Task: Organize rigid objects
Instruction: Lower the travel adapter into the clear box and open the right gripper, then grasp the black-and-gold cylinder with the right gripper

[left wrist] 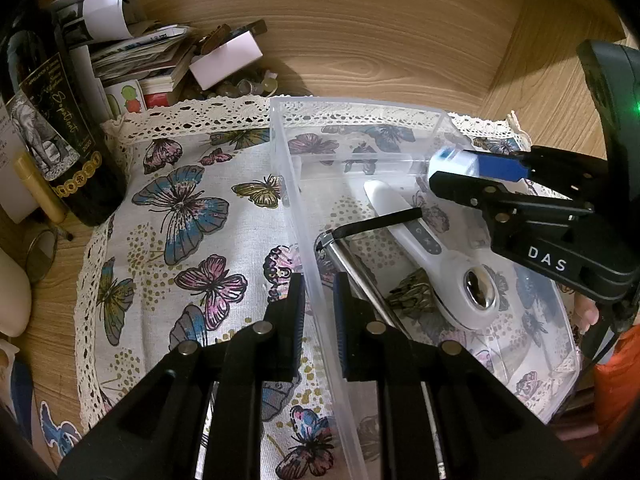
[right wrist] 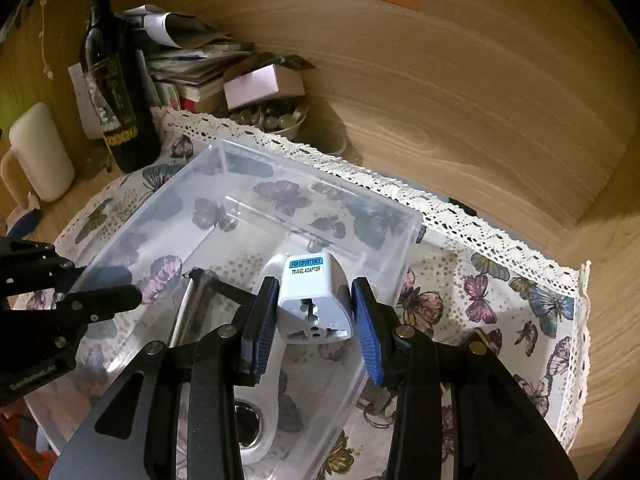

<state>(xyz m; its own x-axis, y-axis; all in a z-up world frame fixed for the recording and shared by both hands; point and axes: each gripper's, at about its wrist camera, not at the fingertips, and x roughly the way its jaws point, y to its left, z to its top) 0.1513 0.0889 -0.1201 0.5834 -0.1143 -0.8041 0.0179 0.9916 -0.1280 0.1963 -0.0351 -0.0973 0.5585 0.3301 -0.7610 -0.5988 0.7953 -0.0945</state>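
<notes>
A clear plastic bin (left wrist: 360, 103) (right wrist: 320, 178) stands on a butterfly cloth (left wrist: 180, 220). My left gripper (left wrist: 319, 284) is shut on the bin's near side wall, one finger on each side of it. My right gripper (right wrist: 314, 294) (left wrist: 440, 174) is shut on a white travel adaptor (right wrist: 314, 304) (left wrist: 454, 162) and holds it above the inside of the bin. On the bin's floor lie a white handheld device (left wrist: 424, 240) (right wrist: 272, 420), a metal rod tool with a black handle (left wrist: 360, 272) (right wrist: 184, 312) and a small bronze object (left wrist: 412, 292).
A dark wine bottle (left wrist: 60, 120) (right wrist: 116, 100) stands at the cloth's far left corner, beside a pile of papers and boxes (left wrist: 140, 52) and a bowl of glass pebbles (right wrist: 272, 120). A white mug (right wrist: 40, 152) sits further left. Wooden walls close the back and right.
</notes>
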